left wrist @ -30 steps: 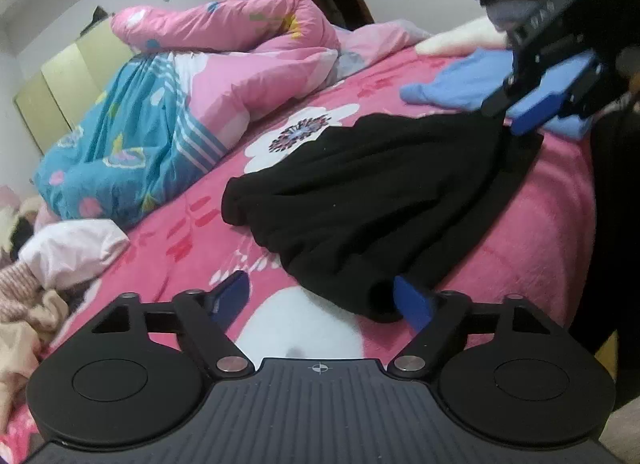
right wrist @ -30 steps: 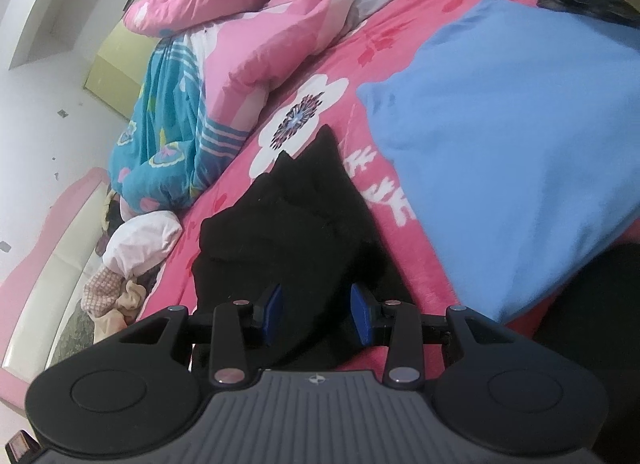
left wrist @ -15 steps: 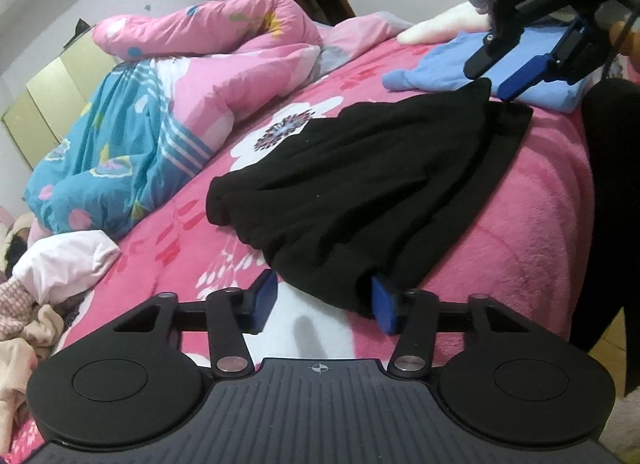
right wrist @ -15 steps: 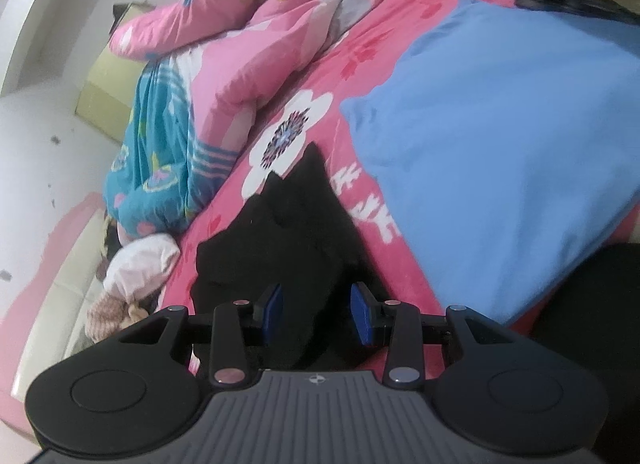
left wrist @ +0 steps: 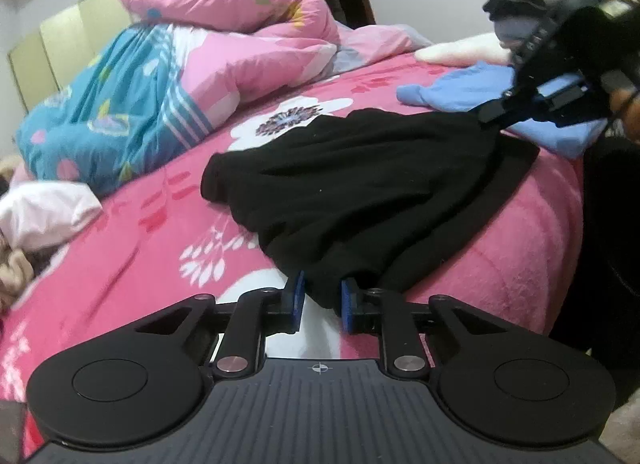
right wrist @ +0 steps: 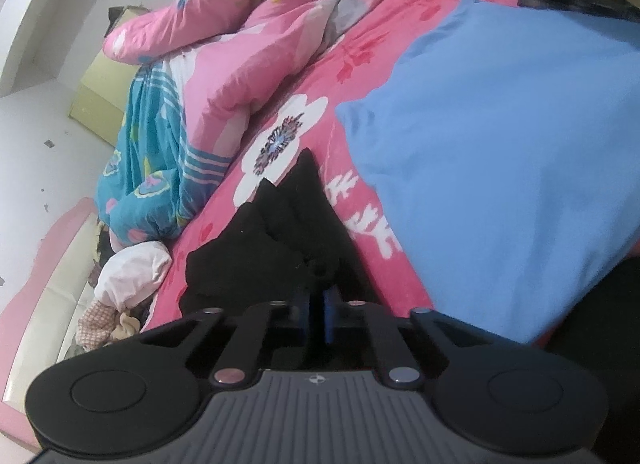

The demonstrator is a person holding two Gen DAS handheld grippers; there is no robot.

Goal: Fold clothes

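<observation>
Grippers are pinching opposite near corners of the black garment (left wrist: 360, 188) lying on the pink floral blanket (left wrist: 500, 264): left gripper (left wrist: 322, 300) closing on its near-left hem, right gripper (right wrist: 316, 314) clamping the near-right edge, likely for lifting and folding.

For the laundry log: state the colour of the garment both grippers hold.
Black garment; left wrist view shows it best.

Black garment (left wrist: 360, 184) – rumpled, spread flat on the bed – beside blue garment (right wrist: 500, 152).
</observation>
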